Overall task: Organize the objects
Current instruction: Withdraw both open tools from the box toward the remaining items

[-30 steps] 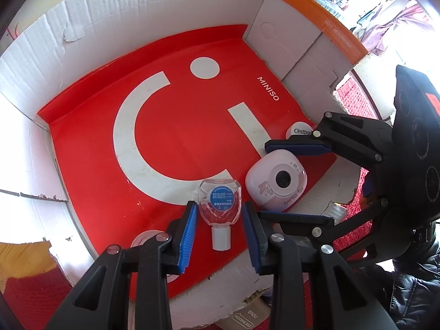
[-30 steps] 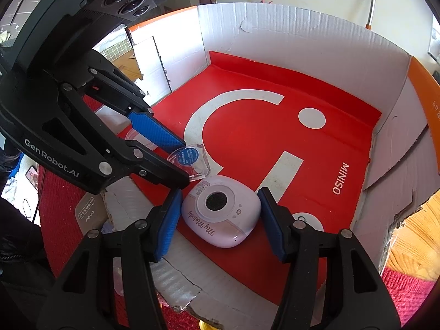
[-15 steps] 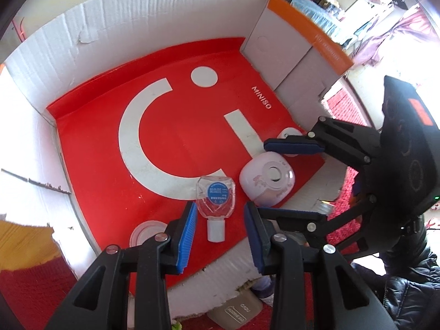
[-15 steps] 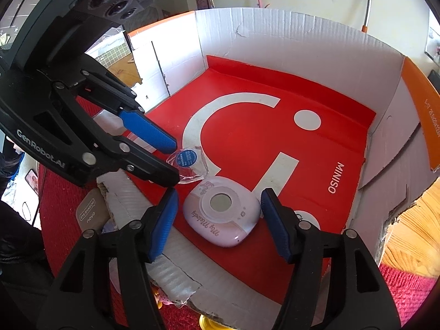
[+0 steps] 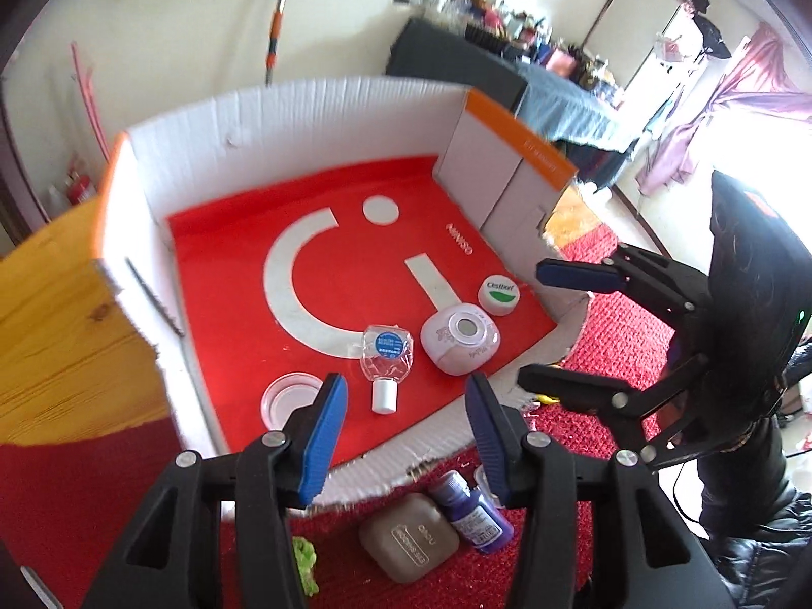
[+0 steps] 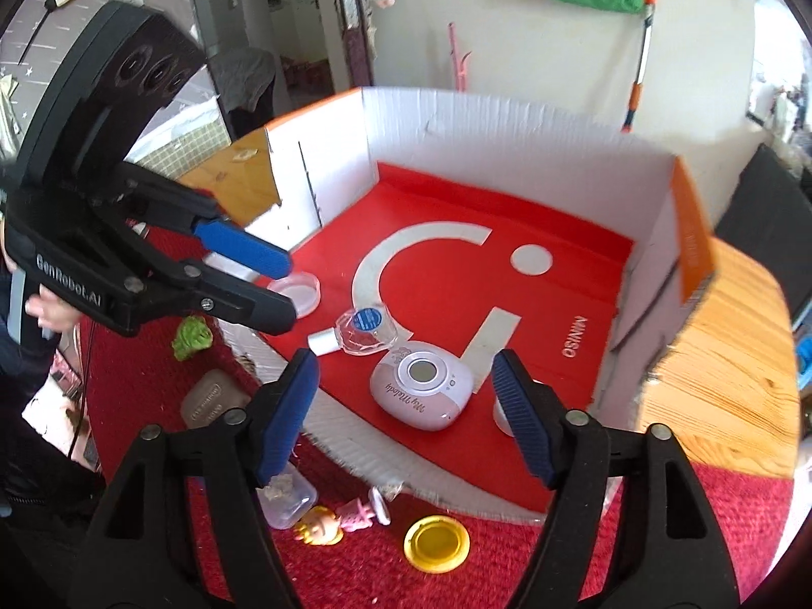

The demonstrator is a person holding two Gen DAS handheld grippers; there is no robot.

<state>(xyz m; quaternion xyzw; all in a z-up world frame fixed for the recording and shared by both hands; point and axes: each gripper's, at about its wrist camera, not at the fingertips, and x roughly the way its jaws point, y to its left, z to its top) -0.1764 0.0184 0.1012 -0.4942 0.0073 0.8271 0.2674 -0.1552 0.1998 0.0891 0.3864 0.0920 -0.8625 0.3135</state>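
Left tool [image 5: 403, 411] and right tool [image 6: 406, 406] both stand w/ jaws apart, nothing between the blue ribbed pads; both have just been opening. Each hangs over the near torn edge of the shallow white corrugated cardboard box [image 5: 314, 101] lined w/ a glossy red sheet w/ white smile logo [image 5: 325, 274].

Hidden/unclear bits: the small white round jar w/ green-leaf label [image 5: 499, 295] is mostly covered by the right tool's finger in the right wrist view. The clear round plastic lid [image 5: 286, 398] is partly behind the left tool's pad. Lettering on the red sheet is blurred; far room is overexposed. The hand on the left tool is only a sliver at the frame edge.

Inside the box, near the front edge: a clear flat plastic bottle w/ blue round label and white cap [image 5: 386, 360] lying on its side, cap toward the front, just beside a pale pink rounded-square plastic gadget w/ a round centre window [image 5: 461, 339]. The jar sits just behind the gadget.

Outside, on the nubby red woven cloth [image 6: 710, 507] over the wooden desk [image 6: 731, 345]: taupe rounded case [image 5: 408, 538], purple bottle [image 5: 474, 510], green crinkly lump [image 6: 192, 337], yellow round lid [image 6: 436, 543], small pink-and-blonde doll figure [image 6: 330, 525], clear small tub [image 6: 289, 500].
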